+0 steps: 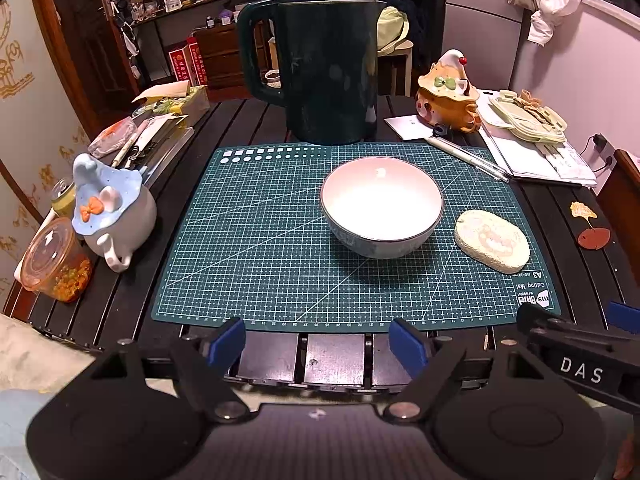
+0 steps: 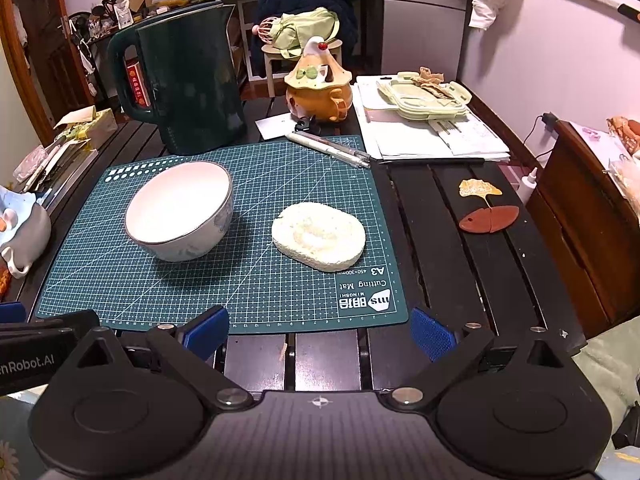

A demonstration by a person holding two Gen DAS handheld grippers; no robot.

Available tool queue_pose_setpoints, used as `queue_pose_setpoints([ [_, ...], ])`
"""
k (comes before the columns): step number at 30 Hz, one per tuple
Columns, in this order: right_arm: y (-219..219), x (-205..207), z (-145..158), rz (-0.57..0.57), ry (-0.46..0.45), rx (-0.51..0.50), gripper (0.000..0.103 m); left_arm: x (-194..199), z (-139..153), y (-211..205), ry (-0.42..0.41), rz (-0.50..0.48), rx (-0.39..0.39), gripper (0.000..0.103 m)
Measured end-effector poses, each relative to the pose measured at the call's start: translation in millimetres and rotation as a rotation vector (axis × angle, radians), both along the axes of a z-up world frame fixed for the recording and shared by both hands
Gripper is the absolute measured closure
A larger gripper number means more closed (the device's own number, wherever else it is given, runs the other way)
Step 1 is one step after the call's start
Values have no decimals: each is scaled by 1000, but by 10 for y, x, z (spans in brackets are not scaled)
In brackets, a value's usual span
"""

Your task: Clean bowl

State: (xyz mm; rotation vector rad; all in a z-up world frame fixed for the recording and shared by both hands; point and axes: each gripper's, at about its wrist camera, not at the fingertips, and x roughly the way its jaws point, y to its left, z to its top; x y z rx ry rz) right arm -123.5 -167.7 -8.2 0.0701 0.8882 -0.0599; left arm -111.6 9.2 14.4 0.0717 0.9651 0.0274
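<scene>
A white ceramic bowl with a dark rim and a pale patterned outer wall (image 1: 382, 208) stands upright on a dark green gridded cutting mat (image 1: 248, 240), slightly right of the mat's centre in the left wrist view. The bowl interior appears white; no residue can be made out. An oval, cream-coloured loofah sponge (image 2: 319, 237) lies flat on the same mat, just beside the bowl on its right and apart from it. The mat rests on a dark slatted table (image 2: 452, 240).

The left gripper (image 1: 318, 342) is positioned at the near edge of the mat, its blue-padded fingers (image 1: 228, 340) spread wide. Nothing lies between them and they touch no object. The right gripper (image 2: 320, 330) is positioned at the near edge of the mat as well, its blue pads (image 2: 432, 334) likewise wide apart and holding nothing. Both grippers point down toward the table, short of the bowl and the sponge. Part of the right gripper's body is visible at the right margin of the left wrist view.

A tall dark green kettle with a handle (image 1: 320, 68) stands behind the mat, at its far edge. A white teapot with a blue hat-shaped lid and orange bow (image 1: 114, 212) stands left of the mat. An orange teapot with a cream hat-shaped lid (image 2: 318, 84) stands behind the mat to the right, next to a stack of papers (image 2: 424, 136). Two white pens (image 2: 330, 148) lie across the mat's far right corner.
</scene>
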Motion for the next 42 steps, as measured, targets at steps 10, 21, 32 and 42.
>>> queue_pose_setpoints([
  [10, 2, -4, -5, -1, 1, 0, 5, -16, 8, 40, -4, -1, -9, 25],
  [21, 5, 2, -9, -1, 5, 0, 5, -14, 15, 38, -6, -2, -10, 25],
  [32, 2, 15, -16, -3, 8, 5, 5, -8, 20, 37, -7, -4, -11, 24],
  [42, -8, 19, -25, -3, 8, 6, 5, -32, 15, 27, -5, -5, -11, 24],
])
